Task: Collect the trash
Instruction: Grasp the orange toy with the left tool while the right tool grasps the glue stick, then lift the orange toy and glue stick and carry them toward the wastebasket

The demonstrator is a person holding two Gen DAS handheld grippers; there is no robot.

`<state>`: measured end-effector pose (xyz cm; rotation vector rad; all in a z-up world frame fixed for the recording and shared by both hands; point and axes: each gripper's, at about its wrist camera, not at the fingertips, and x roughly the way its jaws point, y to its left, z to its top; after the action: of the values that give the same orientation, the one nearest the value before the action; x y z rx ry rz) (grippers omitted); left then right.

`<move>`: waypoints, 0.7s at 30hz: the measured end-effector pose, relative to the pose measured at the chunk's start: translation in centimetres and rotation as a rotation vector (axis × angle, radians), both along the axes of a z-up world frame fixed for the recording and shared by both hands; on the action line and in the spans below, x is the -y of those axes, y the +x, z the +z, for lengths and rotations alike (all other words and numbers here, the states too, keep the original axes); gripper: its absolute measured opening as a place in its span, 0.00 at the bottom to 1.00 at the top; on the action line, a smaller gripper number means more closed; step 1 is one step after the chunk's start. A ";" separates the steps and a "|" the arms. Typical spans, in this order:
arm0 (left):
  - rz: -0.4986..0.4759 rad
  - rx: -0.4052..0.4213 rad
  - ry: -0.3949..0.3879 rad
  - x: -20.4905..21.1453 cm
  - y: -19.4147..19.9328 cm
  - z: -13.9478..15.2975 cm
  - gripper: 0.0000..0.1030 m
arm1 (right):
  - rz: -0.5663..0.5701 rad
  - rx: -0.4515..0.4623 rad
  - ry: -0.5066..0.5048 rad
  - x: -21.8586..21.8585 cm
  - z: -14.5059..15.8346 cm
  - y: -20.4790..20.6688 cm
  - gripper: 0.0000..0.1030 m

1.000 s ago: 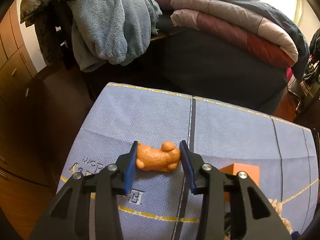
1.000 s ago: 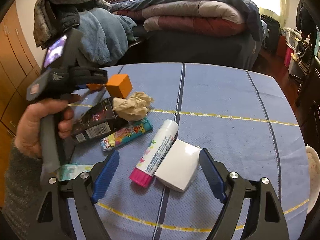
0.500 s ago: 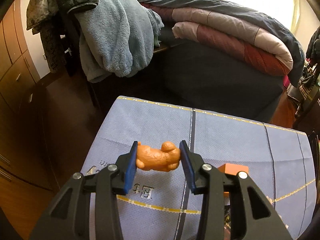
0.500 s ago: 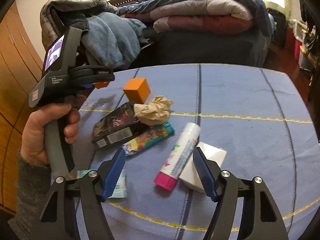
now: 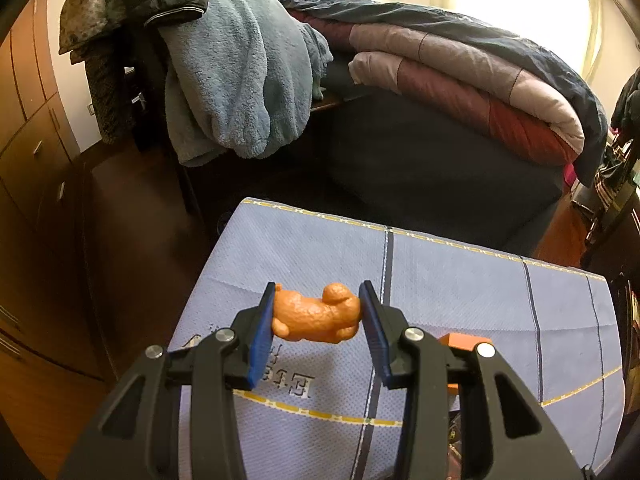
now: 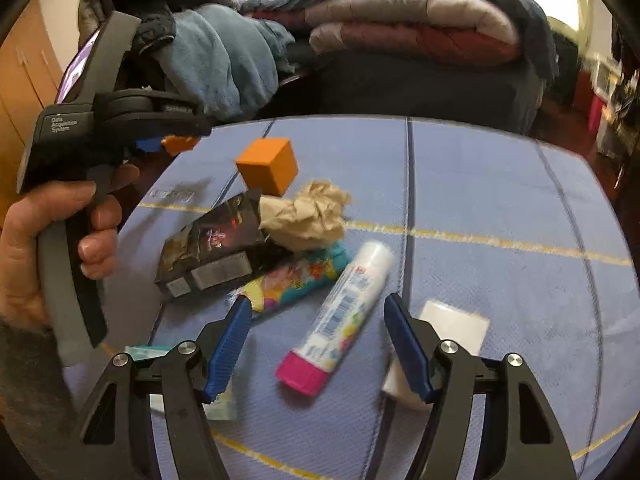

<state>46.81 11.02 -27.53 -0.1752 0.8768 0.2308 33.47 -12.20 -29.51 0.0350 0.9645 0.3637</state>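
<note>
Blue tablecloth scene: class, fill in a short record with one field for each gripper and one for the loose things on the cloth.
left gripper: shut on orange toy dog, held above blue tablecloth
right gripper: open, jaws have just been closing, glue stick between them, not pressed
loose things: orange cube, crumpled paper, black wrapper, colourful wrapper, white block

Table [image 6: 480, 168] covered in blue cloth with dark seams and yellow lines. Lying on it: orange cube [image 6: 267, 166], crumpled paper [image 6: 306, 216], black packet [image 6: 212, 250], colourful wrapper [image 6: 296, 276], glue stick [image 6: 344, 312] with pink cap, white block [image 6: 448, 328], teal-edged packet [image 6: 218, 406] at near edge, partly hidden.
</note>
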 end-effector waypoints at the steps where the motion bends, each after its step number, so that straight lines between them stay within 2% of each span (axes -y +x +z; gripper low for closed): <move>1: 0.001 0.000 0.000 0.0 0.0 0.0 0.40 | 0.000 -0.002 0.002 0.1 0.0 0.0 0.67; 3: 0.003 -0.001 -0.004 -0.1 0.1 0.0 0.40 | -0.002 -0.004 -0.001 0.1 0.0 0.1 0.66; 5: 0.002 -0.001 -0.008 -0.1 0.1 0.0 0.40 | -0.008 0.015 -0.043 -0.4 -0.1 0.1 0.55; 6: 0.001 0.000 -0.009 -0.1 0.1 0.0 0.40 | -0.008 0.027 -0.079 -0.7 -0.3 0.1 0.38; 8: 0.000 0.004 -0.008 0.0 0.0 0.2 0.40 | -0.015 0.038 -0.114 -1.0 -0.6 0.0 0.30; 15: 0.000 0.012 -0.018 0.0 -0.4 0.4 0.40 | -0.008 0.033 -0.100 -0.3 -0.5 -0.4 0.22; 21: -0.001 0.018 -0.019 0.6 -1.1 1.0 0.40 | -0.011 0.029 -0.061 0.7 0.3 -1.2 0.22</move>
<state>45.68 10.46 -26.57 -0.1942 0.8611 0.2200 32.25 -12.95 -29.25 -0.0203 0.9455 0.3236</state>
